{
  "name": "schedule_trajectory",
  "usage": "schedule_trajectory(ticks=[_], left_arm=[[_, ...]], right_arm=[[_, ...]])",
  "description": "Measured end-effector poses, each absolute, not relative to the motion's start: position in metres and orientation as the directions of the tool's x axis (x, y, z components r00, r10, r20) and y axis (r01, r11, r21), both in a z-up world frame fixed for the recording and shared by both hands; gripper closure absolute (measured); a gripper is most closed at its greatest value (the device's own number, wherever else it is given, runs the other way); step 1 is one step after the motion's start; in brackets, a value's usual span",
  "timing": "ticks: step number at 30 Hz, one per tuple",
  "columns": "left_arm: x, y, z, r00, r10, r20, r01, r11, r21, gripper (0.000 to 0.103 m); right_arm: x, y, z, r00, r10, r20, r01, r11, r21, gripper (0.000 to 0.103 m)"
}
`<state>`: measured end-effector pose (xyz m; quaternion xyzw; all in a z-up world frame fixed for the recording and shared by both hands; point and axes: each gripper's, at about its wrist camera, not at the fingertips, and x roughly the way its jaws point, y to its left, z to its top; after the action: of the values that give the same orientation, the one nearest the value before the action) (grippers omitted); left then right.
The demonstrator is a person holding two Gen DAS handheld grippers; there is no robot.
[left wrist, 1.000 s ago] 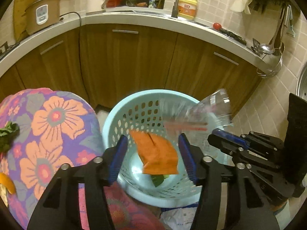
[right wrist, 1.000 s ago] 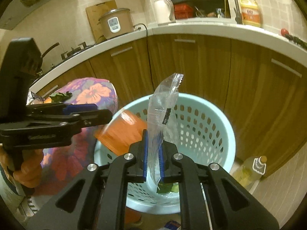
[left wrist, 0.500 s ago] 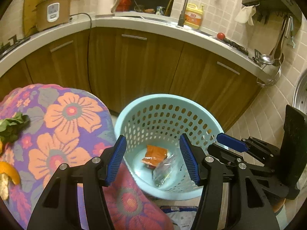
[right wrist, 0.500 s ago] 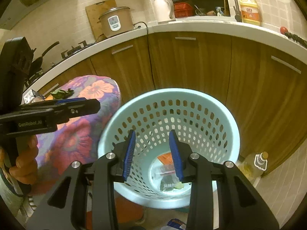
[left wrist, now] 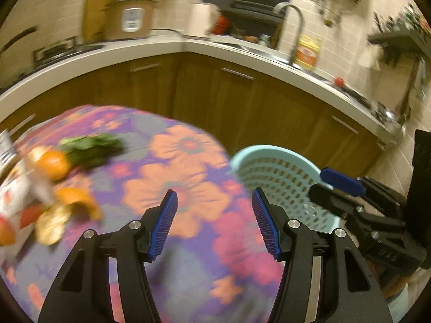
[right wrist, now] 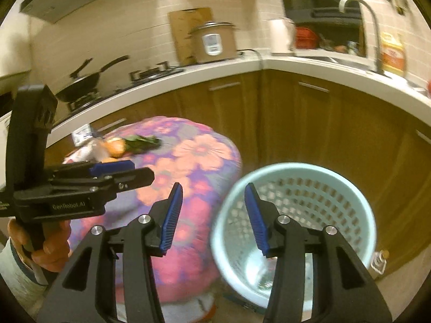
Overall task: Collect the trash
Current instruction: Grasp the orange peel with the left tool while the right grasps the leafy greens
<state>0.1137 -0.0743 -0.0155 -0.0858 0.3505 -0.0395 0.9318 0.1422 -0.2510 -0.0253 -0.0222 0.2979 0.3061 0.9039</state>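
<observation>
My left gripper [left wrist: 214,202] hangs open over the flowered tablecloth [left wrist: 188,188] with nothing between its pads. On the cloth to its left lie an orange [left wrist: 54,164], green leaves [left wrist: 91,148], orange peel [left wrist: 78,202] and a white wrapper [left wrist: 13,188], all blurred. The light blue basket [left wrist: 282,177] stands to its right. My right gripper [right wrist: 212,196] is at the basket's [right wrist: 291,165] left rim. Its jaws are opening and hold nothing. Something clear [right wrist: 261,280] lies in the basket's bottom. The left gripper [right wrist: 140,172], held by a hand [right wrist: 51,247], shows over the table.
Wooden cabinets [right wrist: 309,123] under a white counter [right wrist: 269,63] curve behind the table and basket. A rice cooker [right wrist: 212,41], a pan [right wrist: 80,80] and a faucet [right wrist: 369,21] are on the counter. A small bottle [right wrist: 378,261] stands on the floor right of the basket.
The right gripper opened and let go of the clear bag, which dropped into the basket beside the orange wrapper. Both grippers then swung left and up from over the basket toward the table.
</observation>
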Motion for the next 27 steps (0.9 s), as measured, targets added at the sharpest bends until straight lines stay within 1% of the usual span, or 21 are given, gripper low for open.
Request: schedule_trajectory(ticks=[2,6,11,13,15,18,27], left_arm=[[0.103,-0.054,-0.017,0.757,-0.094,-0.646,-0.041,0.981,-0.191,0.047],[0.073,-0.009,-0.026,0.758,0.035,-0.651,-0.195,0.965,-0.175,0.047],[0.042,0.036,-0.036,0.737,0.118,-0.666,-0.343,0.914,-0.218,0.048],[0.036,0.048,-0.041,0.731,0.119,-0.672,-0.379,0.889,-0.255,0.049],[0.037,0.057,-0.046,0.722,0.098,-0.685,-0.394,0.872,-0.291,0.049],[0.046,0.067,-0.052,0.705,0.097,-0.703,-0.410,0.864,-0.292,0.049],[0.072,0.085,-0.061,0.679,0.083,-0.729,-0.440,0.841,-0.314,0.049]], right_arm=[[0.141,-0.230,-0.020,0.620,0.561,-0.549,-0.600,0.790,0.129,0.056],[0.144,-0.186,-0.012,0.586,0.600,-0.545,-0.663,0.742,0.103,0.055],[0.166,-0.127,-0.010,0.521,0.643,-0.562,-0.713,0.689,0.127,0.055],[0.179,-0.107,-0.013,0.493,0.652,-0.576,-0.725,0.674,0.142,0.054],[0.192,-0.087,-0.016,0.469,0.655,-0.592,-0.733,0.663,0.153,0.048],[0.212,-0.059,-0.023,0.429,0.657,-0.620,-0.744,0.646,0.171,0.042],[0.254,-0.008,-0.054,0.372,0.606,-0.703,-0.751,0.642,0.155,0.041]])
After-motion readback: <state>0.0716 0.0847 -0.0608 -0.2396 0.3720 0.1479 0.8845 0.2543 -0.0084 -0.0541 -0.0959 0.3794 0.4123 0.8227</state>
